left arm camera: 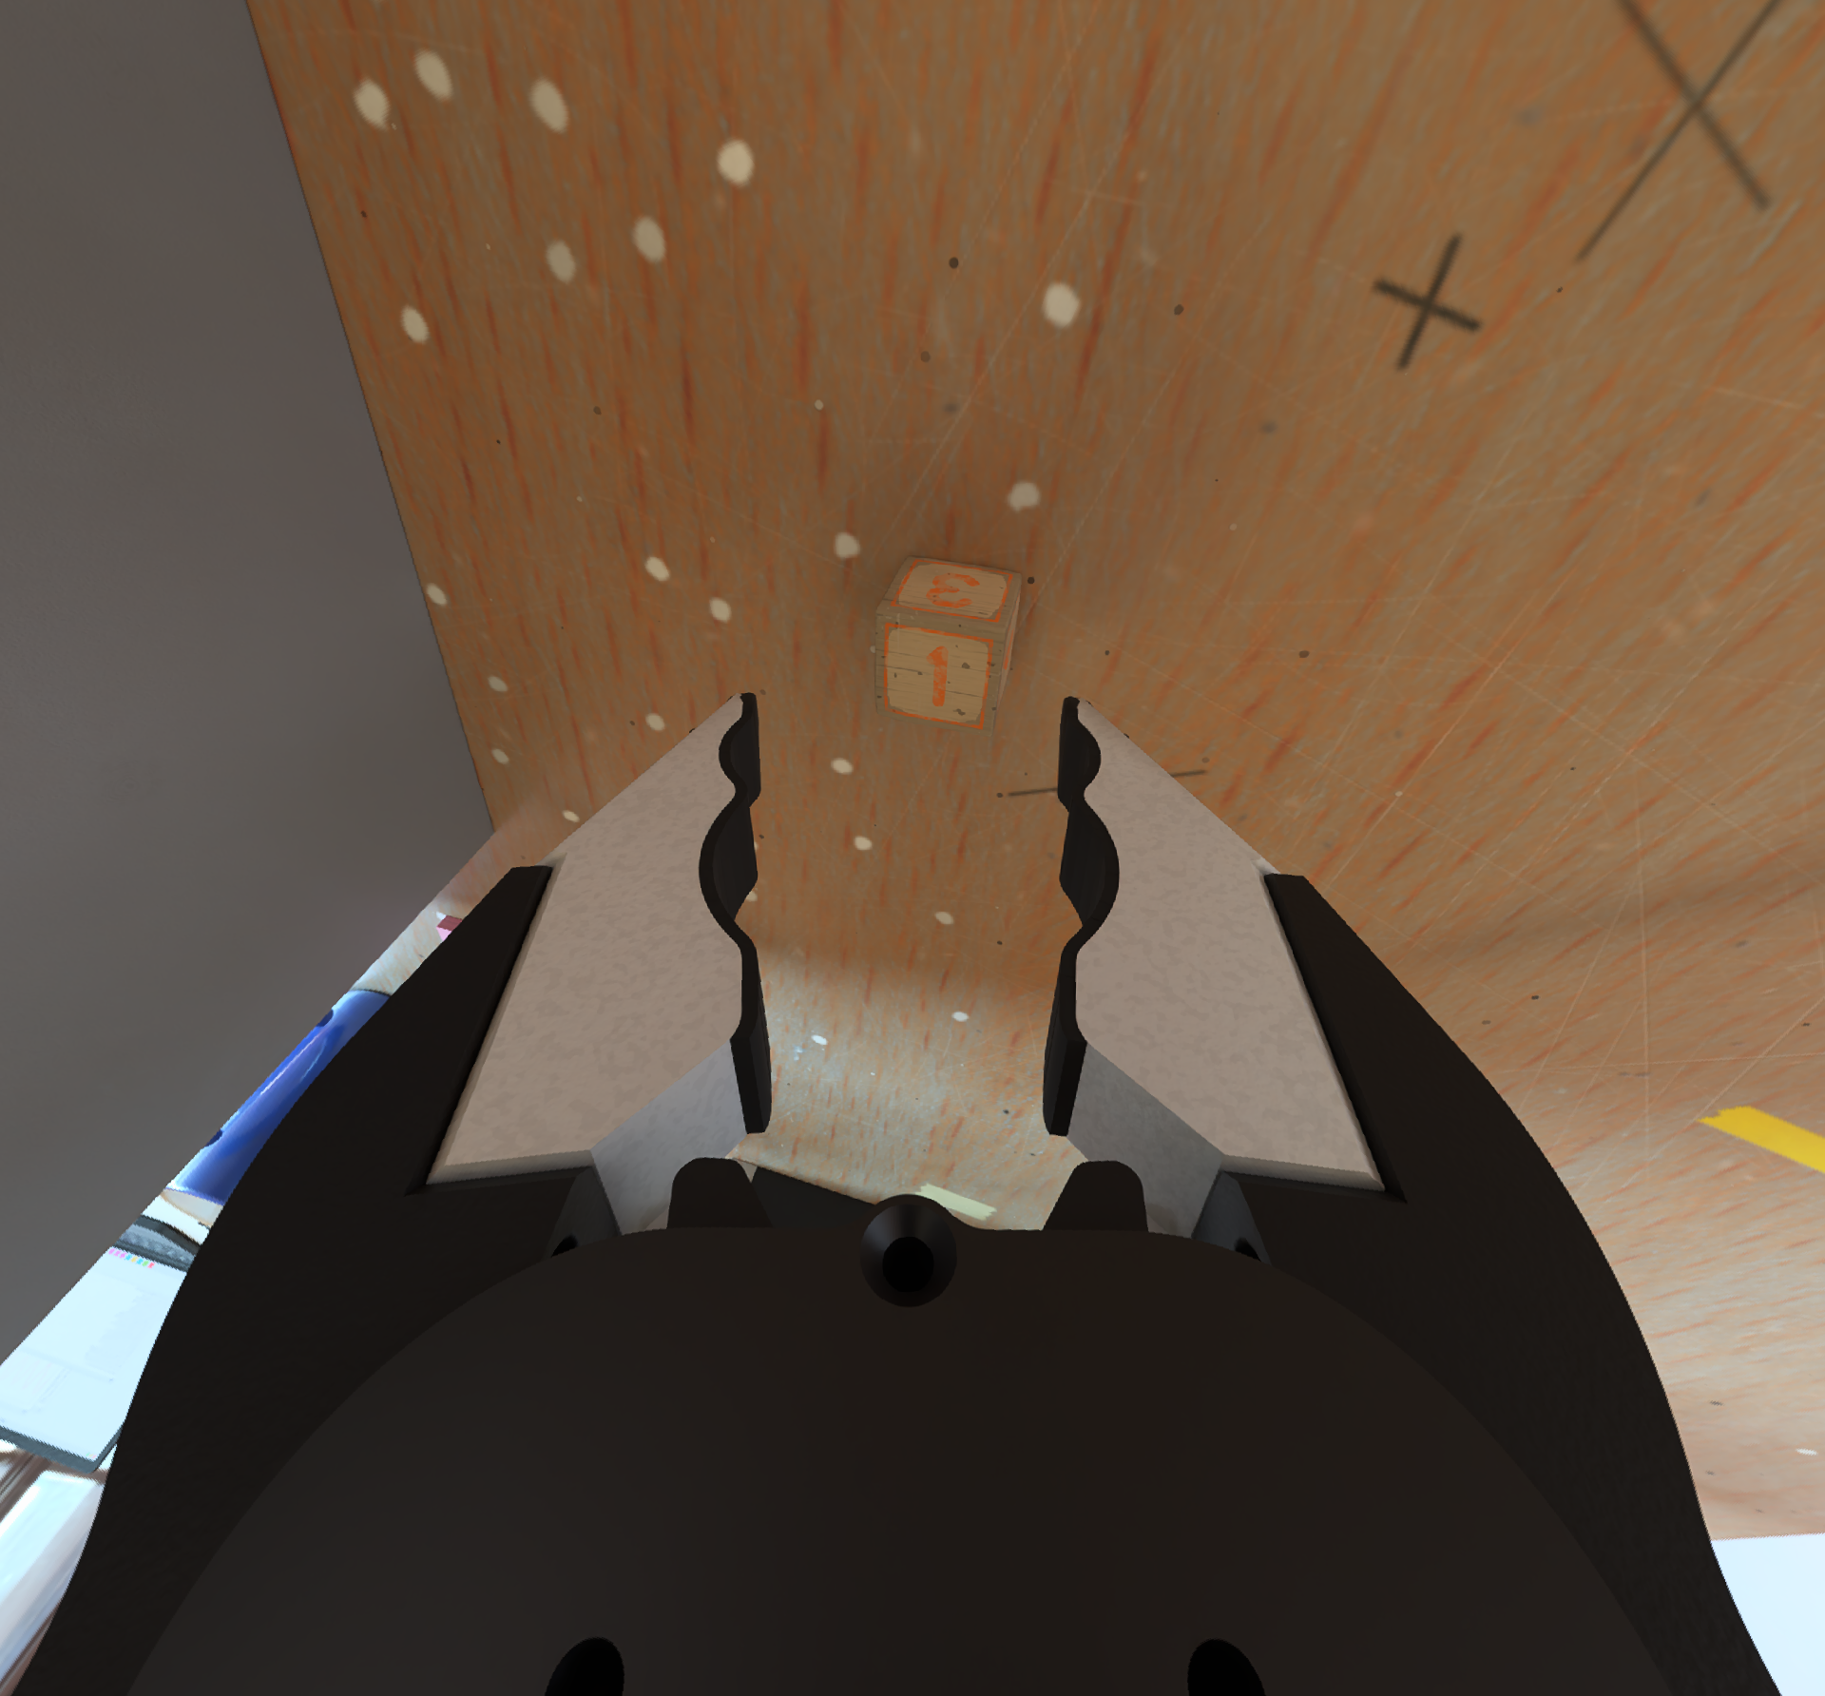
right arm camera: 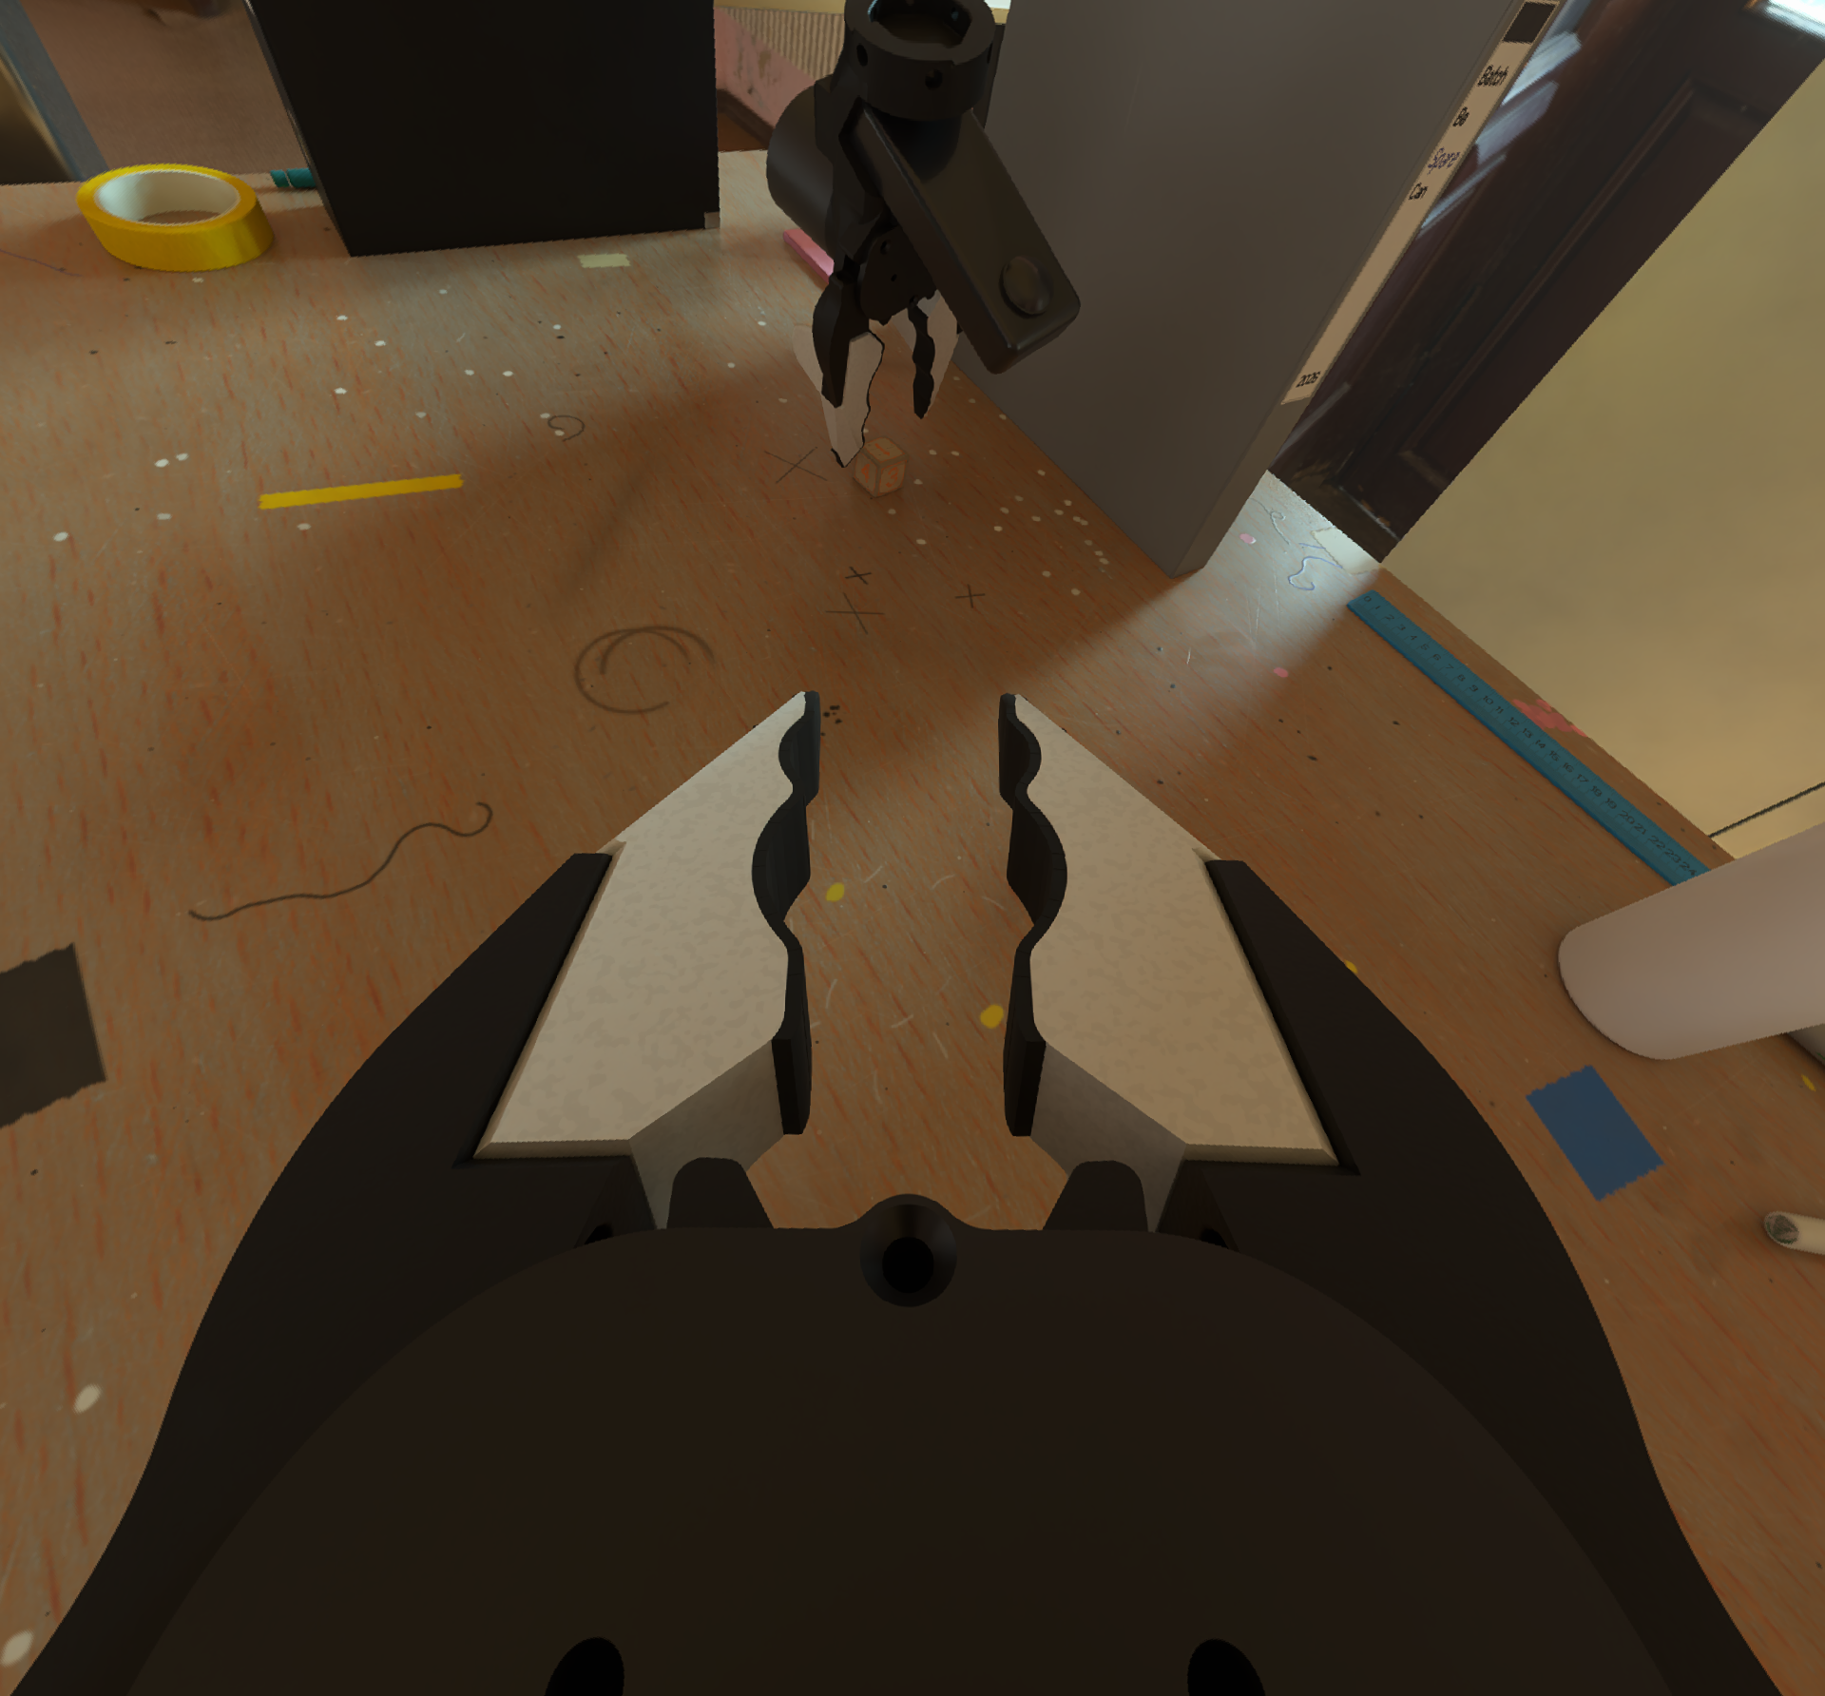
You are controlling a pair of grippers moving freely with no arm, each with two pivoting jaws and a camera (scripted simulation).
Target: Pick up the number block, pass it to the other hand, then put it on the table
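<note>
Now the left gripper (left arm camera: 909,700) hangs spread wide, the number block (left arm camera: 943,643) on the table (left arm camera: 1284,562) just beyond its fingertips; the right gripper (right arm camera: 909,698), released and empty, sits well apart.

The left gripper (left arm camera: 909,710) points steeply downward, its two fingers spread wide with a clear gap between the black ridged pads (left arm camera: 736,868). Seen from the right wrist view, it (right arm camera: 882,424) hangs tilted, fingertips low. The right gripper (right arm camera: 909,705) is angled forward and down, well apart from the left, its jaws parted and empty.
</note>
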